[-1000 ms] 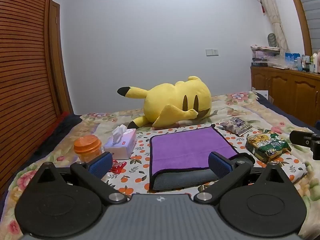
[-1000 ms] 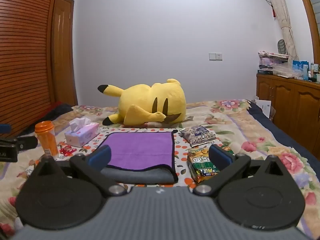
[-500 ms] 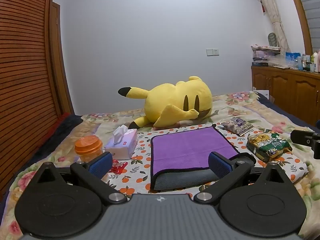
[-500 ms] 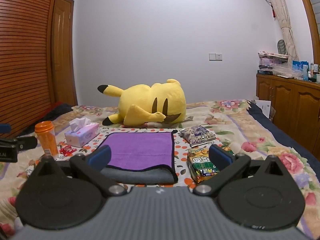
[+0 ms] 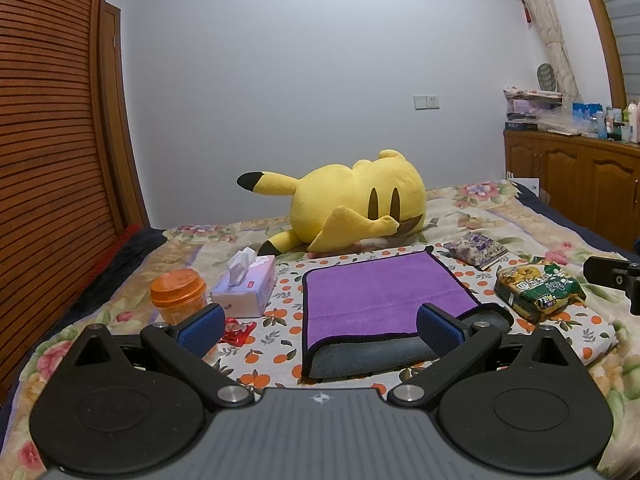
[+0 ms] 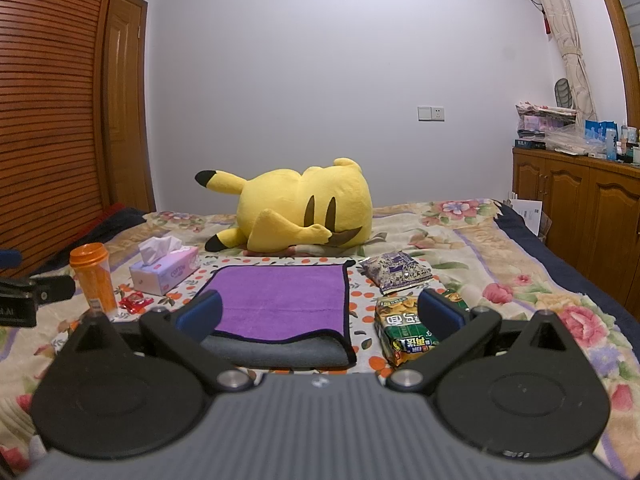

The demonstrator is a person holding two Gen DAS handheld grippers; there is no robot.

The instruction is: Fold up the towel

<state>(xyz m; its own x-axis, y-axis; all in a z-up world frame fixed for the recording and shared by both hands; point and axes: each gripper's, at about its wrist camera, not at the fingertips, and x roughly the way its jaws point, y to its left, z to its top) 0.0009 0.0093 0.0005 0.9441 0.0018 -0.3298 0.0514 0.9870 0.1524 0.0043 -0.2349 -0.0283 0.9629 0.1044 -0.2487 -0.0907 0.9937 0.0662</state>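
Note:
A purple towel [image 5: 376, 292] with a black hem lies flat on the bed, its near edge showing the grey underside; it also shows in the right wrist view [image 6: 282, 304]. My left gripper [image 5: 320, 330] is open and empty, held just short of the towel's near edge. My right gripper [image 6: 320, 316] is open and empty, also just short of the near edge, toward the towel's right side. Part of the right gripper shows at the right edge of the left wrist view [image 5: 612, 276].
A yellow plush toy [image 5: 352, 204] lies behind the towel. An orange jar [image 5: 178, 290], a tissue box [image 5: 246, 290] and a red wrapper [image 5: 236, 330] sit left of it. Two snack bags [image 5: 536, 288] [image 5: 476, 248] lie to the right. Wooden cabinets [image 5: 580, 188] stand at far right.
Both views have shifted very slightly; the towel and the open grippers look the same.

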